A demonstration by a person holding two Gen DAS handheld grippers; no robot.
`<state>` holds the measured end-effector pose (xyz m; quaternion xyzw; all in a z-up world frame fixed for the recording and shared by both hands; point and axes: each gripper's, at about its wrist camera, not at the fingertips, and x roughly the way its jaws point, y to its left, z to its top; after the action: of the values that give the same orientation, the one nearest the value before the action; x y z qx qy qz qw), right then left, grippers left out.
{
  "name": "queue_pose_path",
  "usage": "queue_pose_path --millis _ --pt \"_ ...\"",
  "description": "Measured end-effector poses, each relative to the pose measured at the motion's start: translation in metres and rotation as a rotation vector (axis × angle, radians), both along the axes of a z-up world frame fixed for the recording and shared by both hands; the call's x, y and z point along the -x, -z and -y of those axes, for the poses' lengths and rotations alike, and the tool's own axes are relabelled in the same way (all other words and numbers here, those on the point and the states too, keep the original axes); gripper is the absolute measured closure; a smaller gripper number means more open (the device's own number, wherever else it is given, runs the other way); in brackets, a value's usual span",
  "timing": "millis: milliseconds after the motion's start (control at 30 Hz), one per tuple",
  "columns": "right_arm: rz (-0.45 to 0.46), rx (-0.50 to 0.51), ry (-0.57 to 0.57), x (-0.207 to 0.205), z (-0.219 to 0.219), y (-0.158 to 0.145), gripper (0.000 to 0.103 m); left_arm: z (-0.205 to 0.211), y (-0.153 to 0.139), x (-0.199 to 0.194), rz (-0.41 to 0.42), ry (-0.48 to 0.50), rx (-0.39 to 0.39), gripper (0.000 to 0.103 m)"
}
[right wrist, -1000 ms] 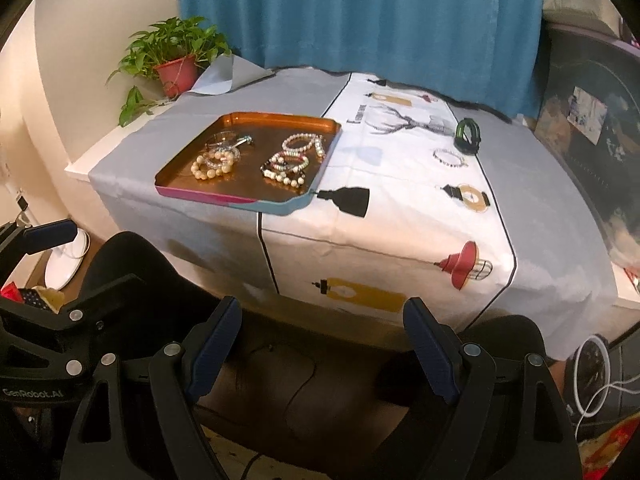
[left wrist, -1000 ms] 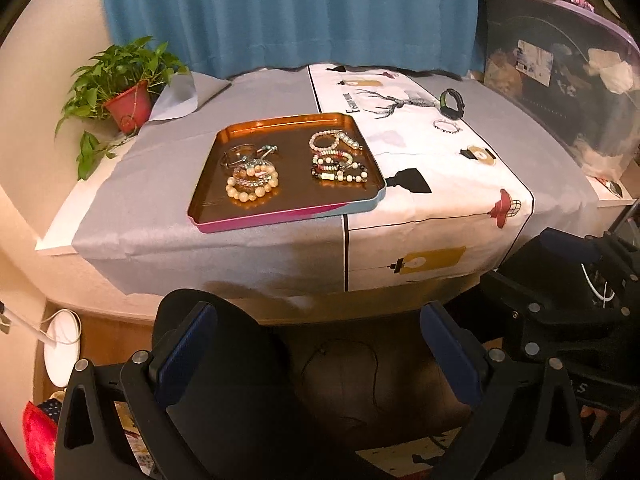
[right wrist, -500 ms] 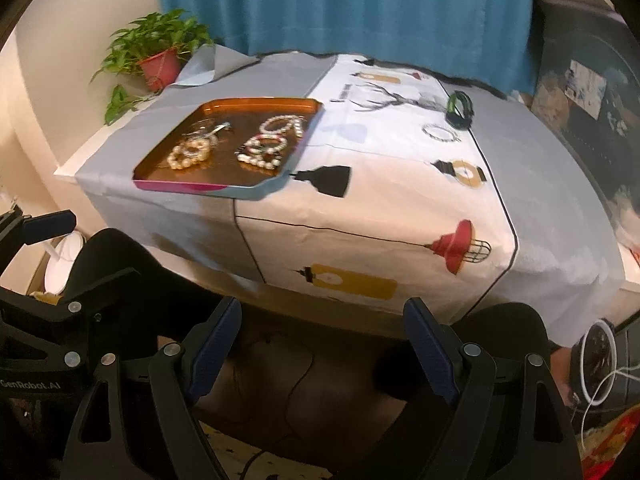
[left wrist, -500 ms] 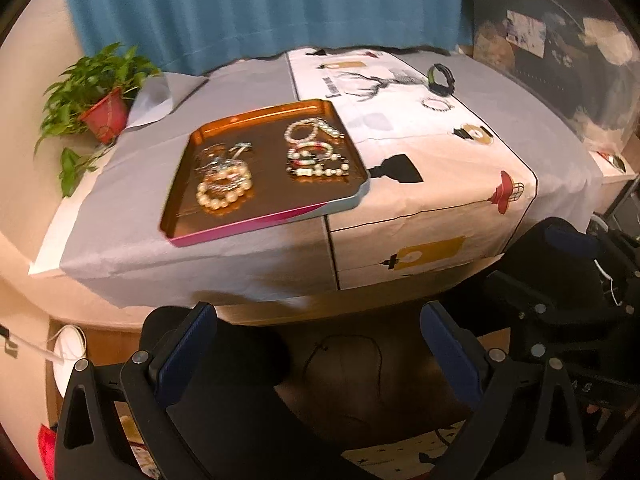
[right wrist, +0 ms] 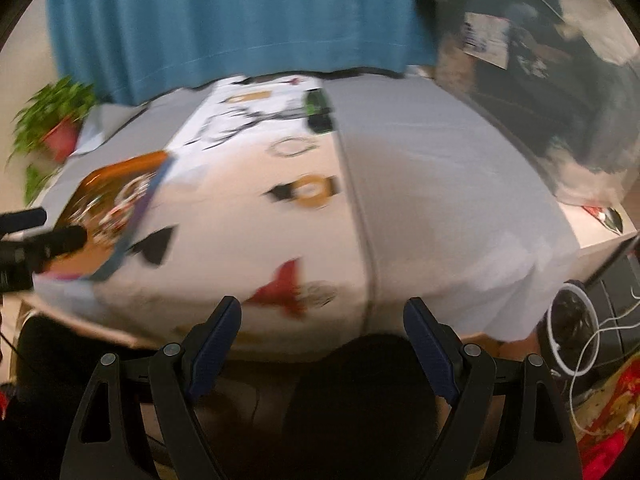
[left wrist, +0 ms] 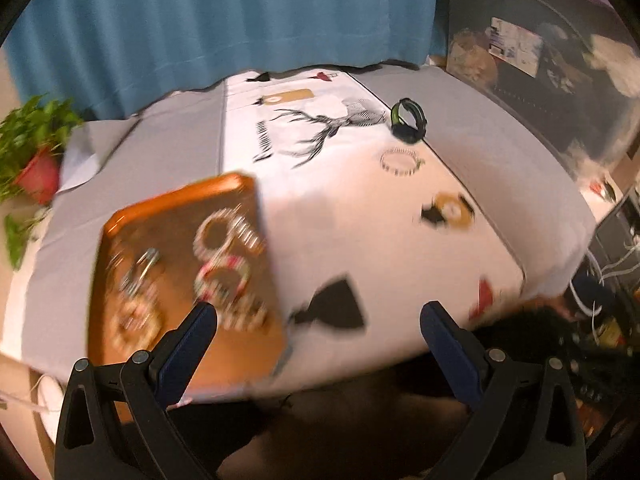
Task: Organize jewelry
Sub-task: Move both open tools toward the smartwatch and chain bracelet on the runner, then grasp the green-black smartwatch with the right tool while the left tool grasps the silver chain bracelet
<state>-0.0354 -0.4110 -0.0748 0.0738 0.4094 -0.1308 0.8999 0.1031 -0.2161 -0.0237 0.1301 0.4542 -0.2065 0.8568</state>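
Note:
An orange tray [left wrist: 116, 224] [right wrist: 108, 172] with several bead bracelets [left wrist: 228, 264] lies on the left of the cloth-covered table. Far back on the white cloth panel lie a small bead bracelet [left wrist: 400, 161] [right wrist: 292, 147] and a black-and-green band [left wrist: 408, 120] [right wrist: 318, 114]. My left gripper [left wrist: 318, 314] hangs open over the table's front edge, its left finger before the tray's near right corner, nothing between its fingers. My right gripper [right wrist: 322, 310] is open and empty too, at the front edge right of the tray. Both views are motion-blurred. The left gripper's body [right wrist: 36, 240] shows at the right wrist view's left edge.
A potted green plant [left wrist: 28, 152] [right wrist: 56, 120] stands at the table's far left corner before a blue curtain [left wrist: 224, 16]. A dark clear bin [left wrist: 540, 64] sits at the far right. Cables and a white ring [right wrist: 572, 332] lie on the floor at right.
Both grippers have swept forward toward the table, from below its edge to over it. The tray and the loose bracelets now look much nearer. Both pairs of jaws stayed open.

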Motion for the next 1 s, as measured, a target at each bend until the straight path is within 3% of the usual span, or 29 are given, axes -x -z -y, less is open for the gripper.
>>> queue_pose_path --millis 200,433,533,633,800,1000 --pt "0.006 -0.01 0.01 -0.054 0.057 0.012 0.019 0.076 0.026 -0.082 -0.059 0.095 -0.043 0.002" --pt "0.027 0.01 -0.034 -0.132 0.1 0.024 0.019 0.137 0.059 -0.144 -0.071 0.229 -0.129 0.002" --pt "0.022 -0.006 -0.073 -0.176 0.114 0.03 0.019 0.154 0.062 -0.161 -0.035 0.3 -0.142 0.004" --pt "0.009 -0.022 -0.132 -0.213 0.119 0.037 0.019 0.164 0.066 -0.172 -0.063 0.373 -0.134 0.007" --pt "-0.023 0.013 -0.226 -0.255 0.109 0.048 0.019 0.176 0.086 -0.182 -0.109 0.456 -0.182 0.021" --pt "-0.034 0.09 -0.332 -0.288 0.088 0.056 0.019 0.176 0.094 -0.193 -0.157 0.451 -0.089 0.022"
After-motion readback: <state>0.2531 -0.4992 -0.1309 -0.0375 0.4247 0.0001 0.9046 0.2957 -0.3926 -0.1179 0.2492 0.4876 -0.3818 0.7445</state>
